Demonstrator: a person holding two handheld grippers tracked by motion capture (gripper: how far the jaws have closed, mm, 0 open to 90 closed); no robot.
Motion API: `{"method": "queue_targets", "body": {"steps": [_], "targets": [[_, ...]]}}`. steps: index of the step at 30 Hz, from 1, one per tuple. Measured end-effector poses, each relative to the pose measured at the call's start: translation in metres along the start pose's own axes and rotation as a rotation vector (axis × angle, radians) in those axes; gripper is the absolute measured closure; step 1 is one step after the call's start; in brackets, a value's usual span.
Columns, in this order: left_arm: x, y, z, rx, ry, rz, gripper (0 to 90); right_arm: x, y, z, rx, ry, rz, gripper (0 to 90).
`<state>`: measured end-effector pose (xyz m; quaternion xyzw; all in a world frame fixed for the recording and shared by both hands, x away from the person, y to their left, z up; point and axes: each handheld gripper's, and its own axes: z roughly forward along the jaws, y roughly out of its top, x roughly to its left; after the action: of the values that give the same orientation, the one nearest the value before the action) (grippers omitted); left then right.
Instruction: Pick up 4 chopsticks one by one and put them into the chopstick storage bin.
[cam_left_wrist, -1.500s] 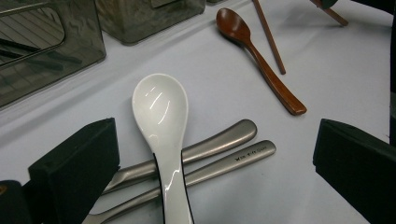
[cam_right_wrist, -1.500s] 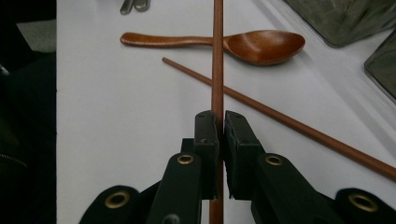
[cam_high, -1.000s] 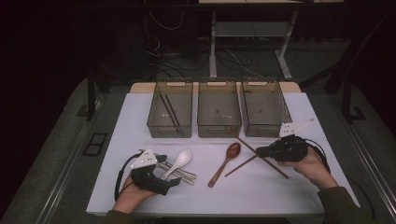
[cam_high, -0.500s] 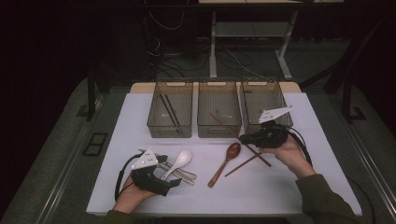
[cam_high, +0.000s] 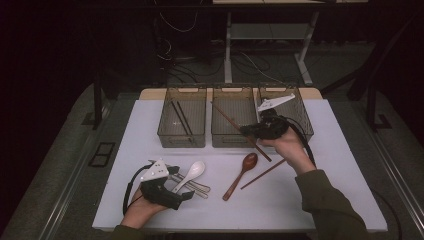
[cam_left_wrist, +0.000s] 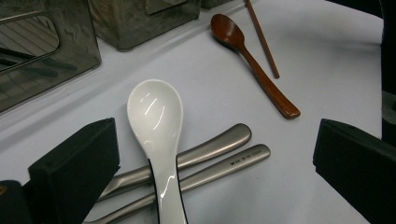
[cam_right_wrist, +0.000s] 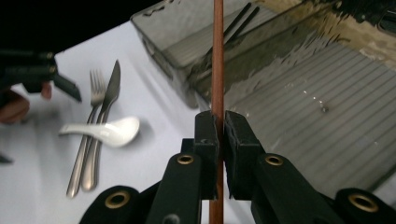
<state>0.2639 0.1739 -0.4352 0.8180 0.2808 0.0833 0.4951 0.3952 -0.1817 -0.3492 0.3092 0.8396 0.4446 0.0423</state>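
Observation:
My right gripper (cam_high: 246, 131) is shut on a brown chopstick (cam_high: 229, 120) and holds it slanted over the middle bin (cam_high: 229, 141). In the right gripper view the pads (cam_right_wrist: 206, 126) clamp the chopstick (cam_right_wrist: 217, 56) above that bin's ribbed floor. A second brown chopstick (cam_high: 263, 173) lies on the white table beside a wooden spoon (cam_high: 242, 172). My left gripper (cam_high: 187, 196) rests open at the front left. A white ceramic spoon (cam_left_wrist: 156, 116) lies between its jaws, across two metal handles (cam_left_wrist: 219, 144), untouched by the pads.
Three smoky plastic bins stand in a row at the back. The left bin (cam_high: 182, 137) holds dark chopsticks and the right bin (cam_high: 301, 122) is behind my right hand. A fork and knife (cam_right_wrist: 93, 140) lie under the white spoon.
My right gripper has carried the brown chopstick up and to the left, from above the table's right side to over the middle bin. The left gripper has stayed put.

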Motion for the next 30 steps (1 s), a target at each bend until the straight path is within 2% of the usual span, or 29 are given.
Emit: {"method": "queue_targets", "body": {"steps": [5, 16, 25, 30], "targets": [[0.000, 0.000, 0.000, -0.005, -0.004, -0.003, 0.0, 0.000, 0.018, 0.010, -0.022, -0.009, 0.002, 84.2], [0.001, 0.000, 0.000, -0.006, -0.001, -0.011, 0.0, 0.001, 0.058, 0.037, -0.032, -0.051, 0.029, 84.2], [0.002, 0.000, -0.001, -0.015, -0.006, -0.008, 0.0, 0.003, 0.093, 0.069, -0.057, -0.073, 0.053, 84.2], [0.002, 0.000, -0.001, -0.013, -0.007, -0.008, 0.0, 0.009, 0.109, 0.089, -0.056, -0.070, 0.049, 84.2]]}}
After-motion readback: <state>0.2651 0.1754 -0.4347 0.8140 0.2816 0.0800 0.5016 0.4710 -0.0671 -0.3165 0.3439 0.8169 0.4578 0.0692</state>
